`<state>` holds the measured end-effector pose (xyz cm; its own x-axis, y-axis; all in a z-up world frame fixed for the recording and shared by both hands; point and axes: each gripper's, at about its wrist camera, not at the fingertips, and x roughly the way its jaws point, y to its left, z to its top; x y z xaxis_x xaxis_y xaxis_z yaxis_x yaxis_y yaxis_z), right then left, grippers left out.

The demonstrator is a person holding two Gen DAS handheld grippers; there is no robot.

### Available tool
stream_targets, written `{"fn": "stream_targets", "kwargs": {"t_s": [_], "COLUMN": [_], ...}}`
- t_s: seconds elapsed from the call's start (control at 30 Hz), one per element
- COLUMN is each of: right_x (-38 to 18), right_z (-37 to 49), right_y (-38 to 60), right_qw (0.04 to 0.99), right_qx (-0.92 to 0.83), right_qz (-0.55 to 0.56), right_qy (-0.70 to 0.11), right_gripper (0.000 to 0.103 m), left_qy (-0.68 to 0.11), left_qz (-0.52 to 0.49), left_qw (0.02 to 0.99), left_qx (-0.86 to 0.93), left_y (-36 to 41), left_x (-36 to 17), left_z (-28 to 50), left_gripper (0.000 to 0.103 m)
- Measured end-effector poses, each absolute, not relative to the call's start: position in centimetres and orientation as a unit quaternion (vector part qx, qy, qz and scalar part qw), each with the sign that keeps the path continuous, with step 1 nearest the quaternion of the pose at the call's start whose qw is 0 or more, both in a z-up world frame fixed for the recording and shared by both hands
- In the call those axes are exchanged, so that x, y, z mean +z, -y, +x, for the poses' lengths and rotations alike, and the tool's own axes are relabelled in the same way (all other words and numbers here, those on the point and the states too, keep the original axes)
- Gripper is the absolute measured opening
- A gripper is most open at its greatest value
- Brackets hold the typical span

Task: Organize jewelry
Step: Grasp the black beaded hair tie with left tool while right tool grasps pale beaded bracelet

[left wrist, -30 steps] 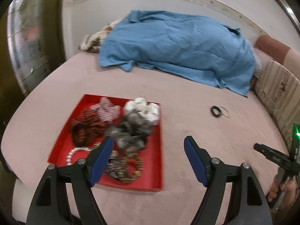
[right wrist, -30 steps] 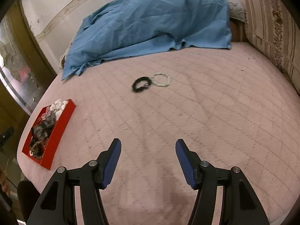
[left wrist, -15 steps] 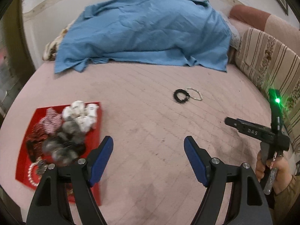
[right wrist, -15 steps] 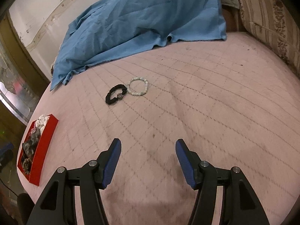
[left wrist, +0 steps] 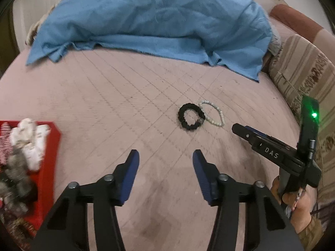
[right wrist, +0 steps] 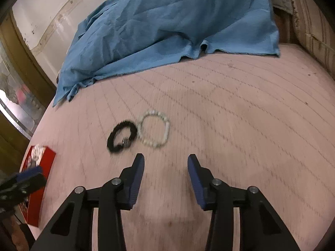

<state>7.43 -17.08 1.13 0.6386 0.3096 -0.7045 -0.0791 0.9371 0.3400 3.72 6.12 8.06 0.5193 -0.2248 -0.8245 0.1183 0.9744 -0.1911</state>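
Observation:
A black bracelet [left wrist: 191, 116] and a white bead bracelet [left wrist: 213, 113] lie side by side, touching, on the pink quilted bed. In the right wrist view the black bracelet [right wrist: 121, 137] and the white bead bracelet [right wrist: 155, 131] sit just ahead of my right gripper [right wrist: 165, 160], which is open and empty. My left gripper [left wrist: 165, 154] is open and empty, a short way back from them. The right gripper [left wrist: 272, 152] shows at the right of the left wrist view. A red tray [left wrist: 49, 156] full of scrunchies and bracelets is at the left.
A crumpled blue cloth [left wrist: 150, 21] covers the back of the bed. A striped cushion [left wrist: 303, 79] runs along the right side. The red tray [right wrist: 45, 167] also shows at the bed's left edge in the right wrist view, beside the left gripper's finger [right wrist: 23, 179].
Both grippers moved toward the two bracelets, which now look larger and closer. The left gripper swung right, away from the red tray. Both jaws have narrowed a little.

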Motion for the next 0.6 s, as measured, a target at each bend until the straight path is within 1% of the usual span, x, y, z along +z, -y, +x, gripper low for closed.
{"fn": "stream_targets", "kwargs": {"t_s": [0.27,0.47,0.6], "right_x": [-0.1,-0.4,-0.5], "right_z": [11.8,13.1,13.6], "right_y": [17.6,17.0,16.1], "right_qw": [0.886,0.886,0.888], "right_qx": [0.132,0.143,0.145], "right_qz": [0.154,0.13,0.088], "right_qy": [-0.416,-0.422,-0.428], "right_gripper": [0.046,0.046,0.046], "left_qy": [-0.495,-0.502,-0.495], "left_qz": [-0.081,-0.075,-0.058], "left_qw": [0.859,0.854,0.861], "left_qx": [-0.102,-0.112,-0.106], "left_y": [-4.3,-3.0,-2.1], "left_x": [5.1,3.3,2.6], "left_z": [9.2,11.8,12.7], "left_gripper": [0.051,0.051,0.051]}}
